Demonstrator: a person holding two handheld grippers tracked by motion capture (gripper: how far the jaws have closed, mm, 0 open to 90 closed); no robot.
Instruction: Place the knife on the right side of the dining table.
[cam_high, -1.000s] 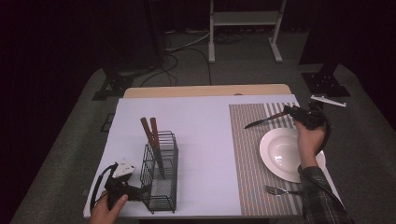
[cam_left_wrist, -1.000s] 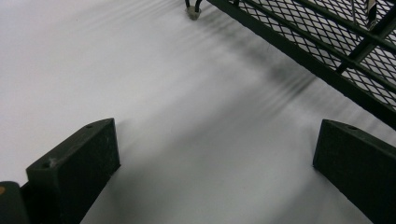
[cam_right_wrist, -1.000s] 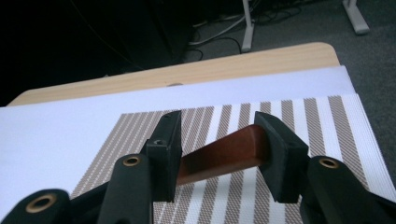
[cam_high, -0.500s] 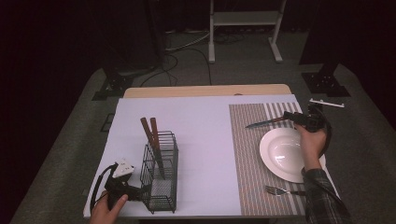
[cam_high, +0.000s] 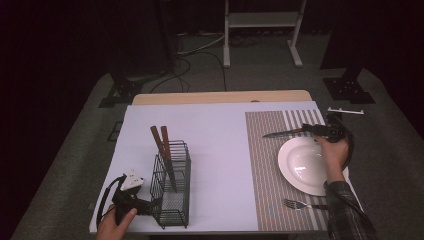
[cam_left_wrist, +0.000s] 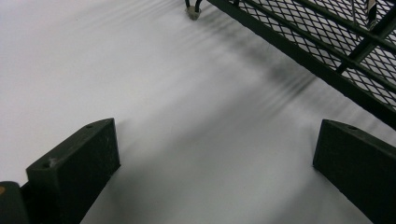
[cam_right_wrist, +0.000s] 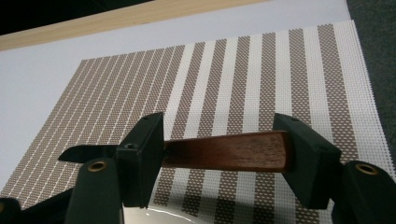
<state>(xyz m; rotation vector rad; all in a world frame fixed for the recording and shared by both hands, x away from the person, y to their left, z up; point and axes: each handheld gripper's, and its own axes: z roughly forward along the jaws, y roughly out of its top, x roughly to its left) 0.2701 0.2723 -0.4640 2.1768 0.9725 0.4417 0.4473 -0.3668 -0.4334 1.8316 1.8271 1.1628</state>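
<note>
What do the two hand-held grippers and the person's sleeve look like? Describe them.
Both are black. The left hand-held gripper carries a white block and a looping black cable; its jaws are thick black blocks with small screw holes. The right hand-held gripper shows brass-coloured rivets. The sleeve is dark plaid.

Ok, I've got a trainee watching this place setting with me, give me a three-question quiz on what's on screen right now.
1. True or false: the left gripper is shut on the wire caddy.
2. What does the right gripper hold?
A. the fork
B. a wooden-handled knife
C. the plate
3. Fill in: the fork lies on the striped ____, on the person's side of the plate.

Key: 1 false, its jaws stand open over bare table beside the caddy. 2 B. 3 placemat.
</note>
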